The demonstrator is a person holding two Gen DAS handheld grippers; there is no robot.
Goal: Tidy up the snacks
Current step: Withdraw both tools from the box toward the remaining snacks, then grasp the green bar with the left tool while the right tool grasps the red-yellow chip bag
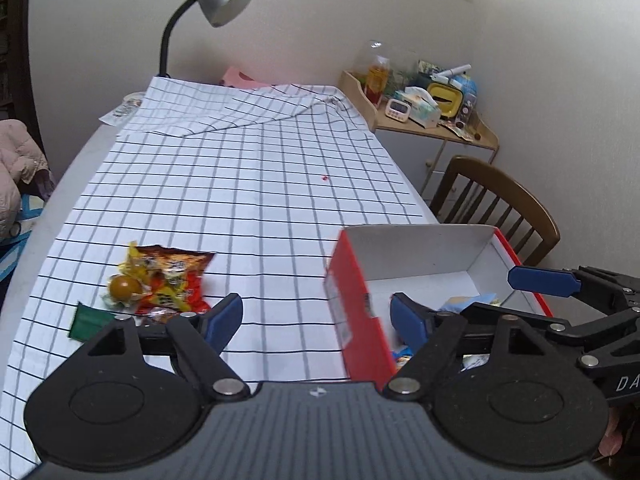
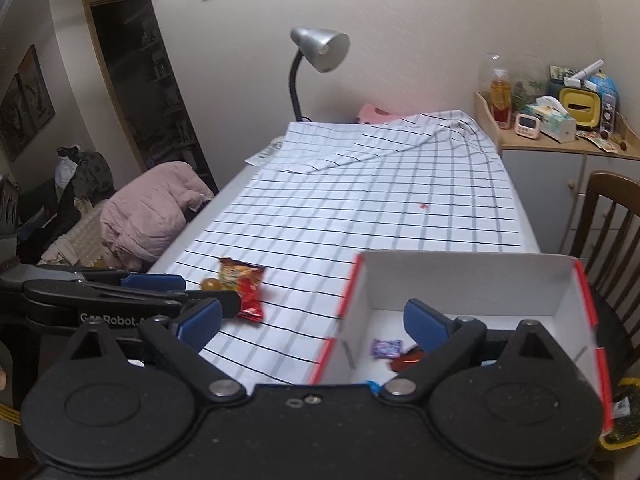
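Observation:
A red cardboard box [image 1: 352, 292] with a white inside stands on the checked tablecloth at the right; in the right wrist view the box [image 2: 460, 276] holds a purple wrapper [image 2: 386, 347] and a red wrapper [image 2: 408, 360]. A pile of snack packets [image 1: 168, 280] with a round brown candy [image 1: 124, 286] and a green packet [image 1: 90, 320] lies to its left. My left gripper [image 1: 316, 320] is open and empty, between pile and box. My right gripper [image 2: 312, 320] is open and empty, with the box's left wall between its fingers. The pile [image 2: 242, 284] lies beyond its left finger.
A silver desk lamp [image 1: 218, 0] stands at the table's far end beside a pink item [image 1: 240, 78]. A wooden chair [image 1: 500, 208] and a cluttered side cabinet [image 1: 432, 120] are on the right. A pink jacket [image 2: 148, 212] lies left of the table. The cloth is folded over at the far end.

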